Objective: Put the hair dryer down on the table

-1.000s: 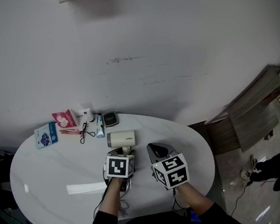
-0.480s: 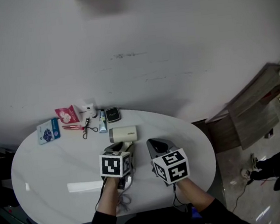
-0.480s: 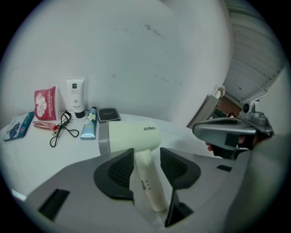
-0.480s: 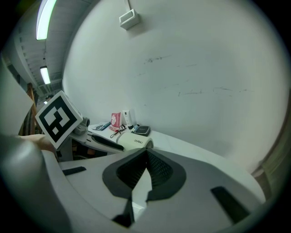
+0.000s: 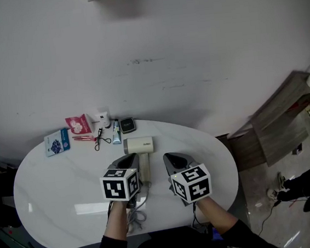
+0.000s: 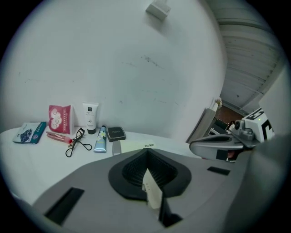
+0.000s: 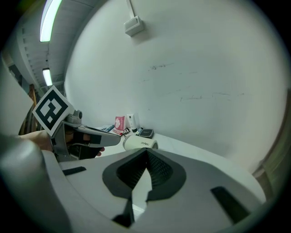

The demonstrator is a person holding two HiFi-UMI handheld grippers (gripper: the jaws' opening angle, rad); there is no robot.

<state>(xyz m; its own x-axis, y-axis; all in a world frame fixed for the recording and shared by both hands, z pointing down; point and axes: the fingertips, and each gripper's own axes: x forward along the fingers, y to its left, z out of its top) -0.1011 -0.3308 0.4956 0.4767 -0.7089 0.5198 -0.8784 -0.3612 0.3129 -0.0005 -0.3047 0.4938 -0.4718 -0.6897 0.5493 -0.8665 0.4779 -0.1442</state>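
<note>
**Hair dryer lies on the desk, left gripper drawn off it**

The cream hair dryer (image 5: 138, 145) lies on its side near the middle of the white oval desk (image 5: 51, 181). Its barrel points right and its handle runs back toward the person.

A second ago the left gripper (image 5: 127, 161) sat over that handle with its fingers spread wide. Now it has pulled back and to the left, just beside the handle, which shows in full. Its fingers have closed together and grip nothing.

The right gripper (image 5: 171, 158) hovers in much the same place as before, just right of the handle. Its fingers are also together and empty.

The small toiletries along the far left edge have not moved: a red packet (image 5: 78, 125), a blue tube (image 5: 115, 133) and a black compact (image 5: 126, 125).
</note>
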